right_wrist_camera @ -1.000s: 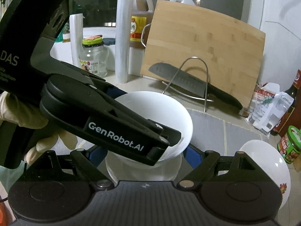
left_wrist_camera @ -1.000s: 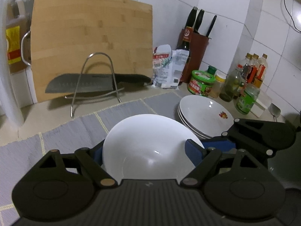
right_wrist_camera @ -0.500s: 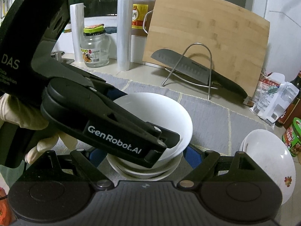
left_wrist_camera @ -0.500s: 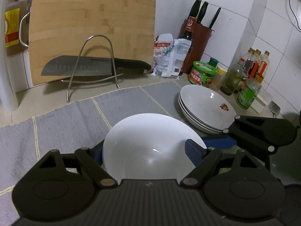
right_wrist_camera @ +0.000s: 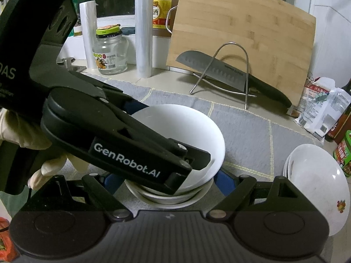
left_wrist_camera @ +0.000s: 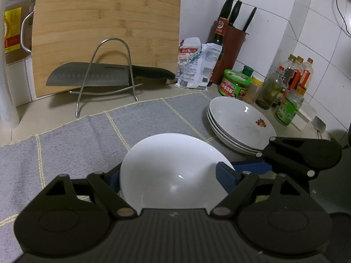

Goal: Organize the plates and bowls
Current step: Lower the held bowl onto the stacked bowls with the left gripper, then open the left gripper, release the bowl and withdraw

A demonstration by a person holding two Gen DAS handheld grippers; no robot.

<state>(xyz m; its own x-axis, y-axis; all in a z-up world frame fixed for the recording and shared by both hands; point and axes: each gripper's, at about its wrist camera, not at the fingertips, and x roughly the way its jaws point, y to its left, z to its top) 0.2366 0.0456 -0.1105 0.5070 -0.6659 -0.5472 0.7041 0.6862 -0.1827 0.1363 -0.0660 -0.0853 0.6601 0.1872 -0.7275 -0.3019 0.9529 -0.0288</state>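
Between the left gripper pads sits the white bowl, clamped. Directly beneath it, the bowl stack lies between the right gripper fingers; contact cannot be determined.

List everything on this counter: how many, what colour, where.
mat: one, grey, on the counter
stacked bowls: at least two, white, on the mat
top bowl: one, white, held over the stacked bowls
plates: three, white, mat's right edge
cutting board: one, bamboo, leaning behind
knife: one, black-handled, on the wire rack
jars and bottles: several, mixed, right wall
left gripper: one, black, shut on the top bowl
right gripper: one, black, flanking the stacked bowls
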